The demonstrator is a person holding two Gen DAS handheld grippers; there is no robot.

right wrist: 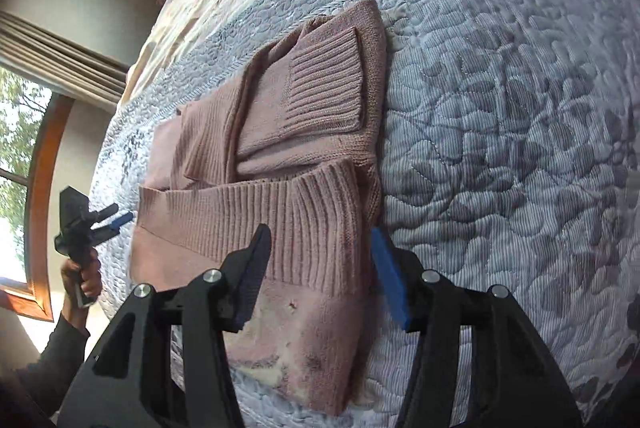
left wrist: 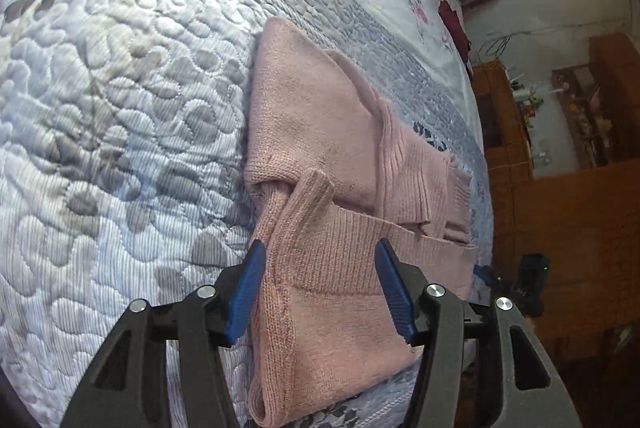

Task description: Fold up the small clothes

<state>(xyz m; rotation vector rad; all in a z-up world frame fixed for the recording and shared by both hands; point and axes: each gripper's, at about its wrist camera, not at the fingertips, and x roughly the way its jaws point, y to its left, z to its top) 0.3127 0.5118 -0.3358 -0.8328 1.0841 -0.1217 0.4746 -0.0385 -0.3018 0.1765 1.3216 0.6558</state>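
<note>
Both tongs gape wide, gripping nothing — left tongs [left wrist: 320, 286] and right tongs [right wrist: 320, 270] hover over the folded pink knit sweater [left wrist: 320, 132] on the quilted bed [left wrist: 120, 108]. Only the right view shows a hand [right wrist: 82, 274] and, farther, a window [right wrist: 20, 148]

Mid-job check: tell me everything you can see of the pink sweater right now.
The pink sweater is a knit with ribbed cuffs and hem, lying partly folded on the quilted bedspread, sleeves laid across its body. The left gripper and right gripper are open at its near edge; neither holds it.
</note>
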